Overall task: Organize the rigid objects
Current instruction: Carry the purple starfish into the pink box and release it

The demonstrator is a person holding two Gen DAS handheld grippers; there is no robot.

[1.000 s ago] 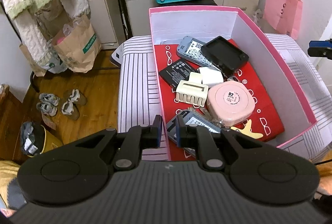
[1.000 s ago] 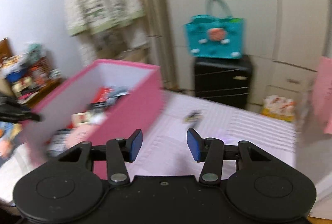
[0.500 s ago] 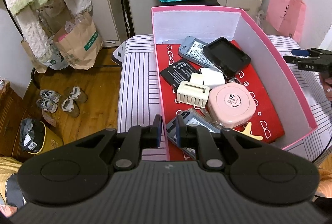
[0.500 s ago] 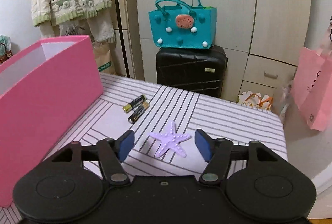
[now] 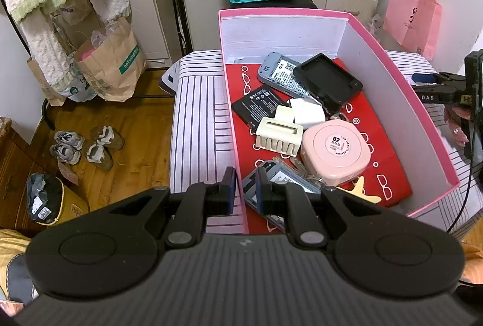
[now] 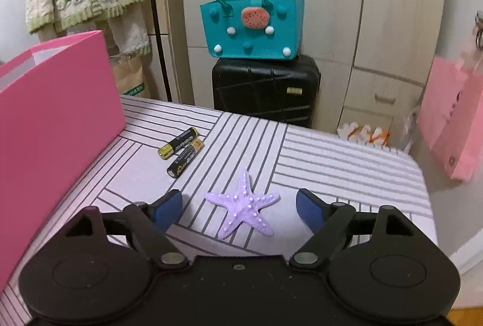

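Striped cloth [image 5: 199, 126] covers my work surface. Left view: my left gripper [image 5: 244, 190] pinches the thin pink cardboard wall of the box [image 5: 401, 102], which holds phones, batteries and a rounded pink case [image 5: 335, 152]. Right view: my right gripper [image 6: 240, 206] is opening, its pads astride but clear of a knobbly lilac starfish [image 6: 243, 202]; two cylindrical batteries [image 6: 182, 150] lie beyond.

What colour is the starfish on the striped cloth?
Pale purple starfish; clearest in the right wrist view.

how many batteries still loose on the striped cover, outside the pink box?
2. Both AA cells lie side by side right of the pink box: one battery farther back, the other battery nearer the purple starfish. More may be hidden behind the box.
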